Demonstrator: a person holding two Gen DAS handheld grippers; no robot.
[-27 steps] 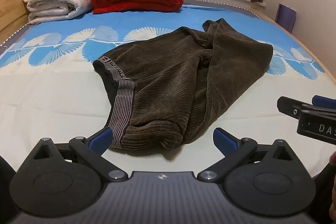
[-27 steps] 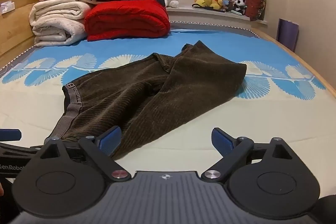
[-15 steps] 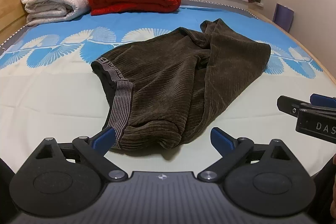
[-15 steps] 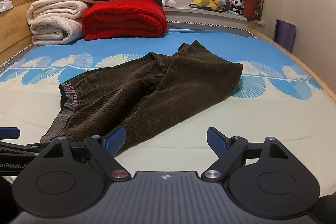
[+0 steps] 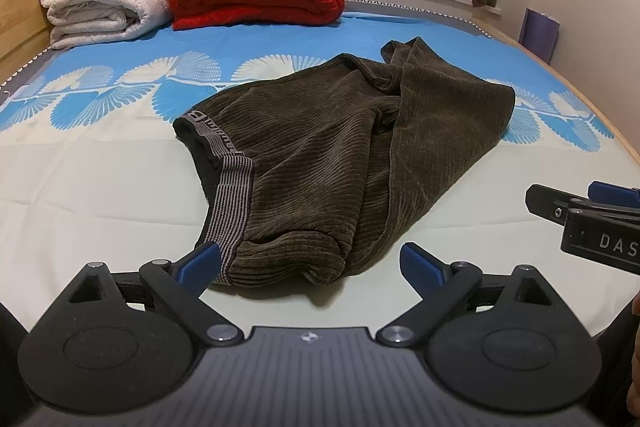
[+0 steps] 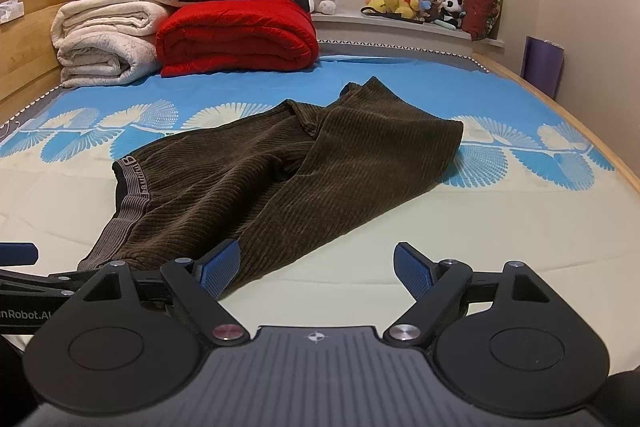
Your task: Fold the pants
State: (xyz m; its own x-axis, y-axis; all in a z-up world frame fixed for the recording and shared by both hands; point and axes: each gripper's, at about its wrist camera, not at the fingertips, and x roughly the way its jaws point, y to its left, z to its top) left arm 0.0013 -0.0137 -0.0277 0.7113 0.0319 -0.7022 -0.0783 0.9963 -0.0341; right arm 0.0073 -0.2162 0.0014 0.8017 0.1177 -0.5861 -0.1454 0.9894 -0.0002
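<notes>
While the pants (image 5: 340, 155) are lying ahead, waistband nearest, the left gripper (image 5: 310, 263) is hovering closest (both grippers' fingers spread, holding nothing), the right gripper (image 6: 316, 263) idling beside.

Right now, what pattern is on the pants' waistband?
Thin grey and black stripes on the waistband of the pants, clearest in the left wrist view.

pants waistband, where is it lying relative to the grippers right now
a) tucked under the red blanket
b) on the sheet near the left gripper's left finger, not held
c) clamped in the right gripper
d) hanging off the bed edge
b: the striped grey waistband of the brown pants lies flat on the sheet, ending beside the left finger of the left gripper, whose jaws stand open and hold nothing; the right gripper is open too.
</notes>
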